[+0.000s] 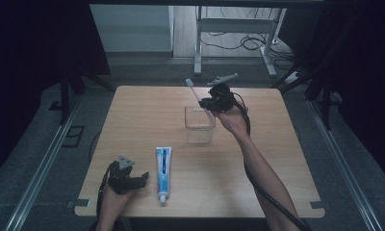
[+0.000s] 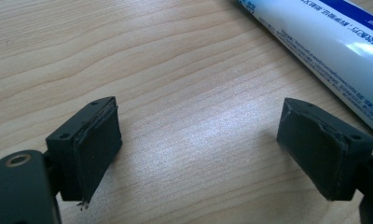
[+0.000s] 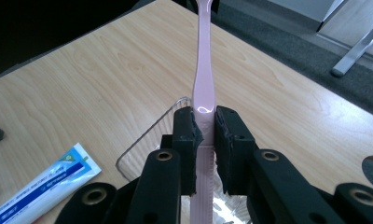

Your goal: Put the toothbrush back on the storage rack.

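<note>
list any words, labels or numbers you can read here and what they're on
None can be read. The white and blue toothpaste tube carries lines of small print along its side and blue lettering on its face, all too small and blurred to make out. The pink plastic toothbrush bears no marking.

A pale pink plastic toothbrush (image 3: 205,70) shows against the light wood-grain worktop (image 1: 147,110). The white toothpaste tube with blue bands and print (image 1: 163,172) has a white cap. The clear glass cup (image 1: 199,126) is colourless. Both grippers are black.
</note>
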A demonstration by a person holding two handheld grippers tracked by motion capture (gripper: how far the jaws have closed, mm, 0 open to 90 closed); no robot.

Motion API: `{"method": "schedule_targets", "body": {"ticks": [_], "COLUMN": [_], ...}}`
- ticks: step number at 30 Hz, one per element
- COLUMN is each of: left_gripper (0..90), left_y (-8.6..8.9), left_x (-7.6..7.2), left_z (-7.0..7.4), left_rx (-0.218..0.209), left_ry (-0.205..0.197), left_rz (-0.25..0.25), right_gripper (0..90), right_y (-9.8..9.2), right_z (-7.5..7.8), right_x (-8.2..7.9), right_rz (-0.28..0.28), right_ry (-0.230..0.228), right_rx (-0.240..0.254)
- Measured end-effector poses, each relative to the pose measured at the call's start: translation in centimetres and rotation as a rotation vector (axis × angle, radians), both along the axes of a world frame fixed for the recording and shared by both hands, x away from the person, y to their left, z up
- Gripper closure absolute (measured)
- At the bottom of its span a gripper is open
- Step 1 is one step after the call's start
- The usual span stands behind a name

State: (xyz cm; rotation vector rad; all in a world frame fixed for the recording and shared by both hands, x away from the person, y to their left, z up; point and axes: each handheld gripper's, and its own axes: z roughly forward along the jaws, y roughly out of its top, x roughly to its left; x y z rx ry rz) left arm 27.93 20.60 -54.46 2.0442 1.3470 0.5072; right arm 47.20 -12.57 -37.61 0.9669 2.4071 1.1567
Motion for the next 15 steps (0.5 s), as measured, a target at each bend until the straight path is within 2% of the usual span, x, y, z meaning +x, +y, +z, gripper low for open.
{"method": "schedule_targets", "body": {"ticks": [5,15], "left_gripper": [13.4,13.4], "left_y": [0.0,0.0], "left_x": [0.0,0.0], "left_z": [0.0,0.0], "left_rx": [-0.001,-0.002], "left_ry": [0.0,0.0], "left_rz": [0.0,-0.001], "right_gripper": [77.8,77.8], "right_y": [0.5,1.3], "right_z": [-0.2,-1.8], "right_x": [0.4,1.0], "right_rz": [0.001,0.009], "right_ry": [-0.014,-0.014], "right_rx": [0.0,-0.026]}}
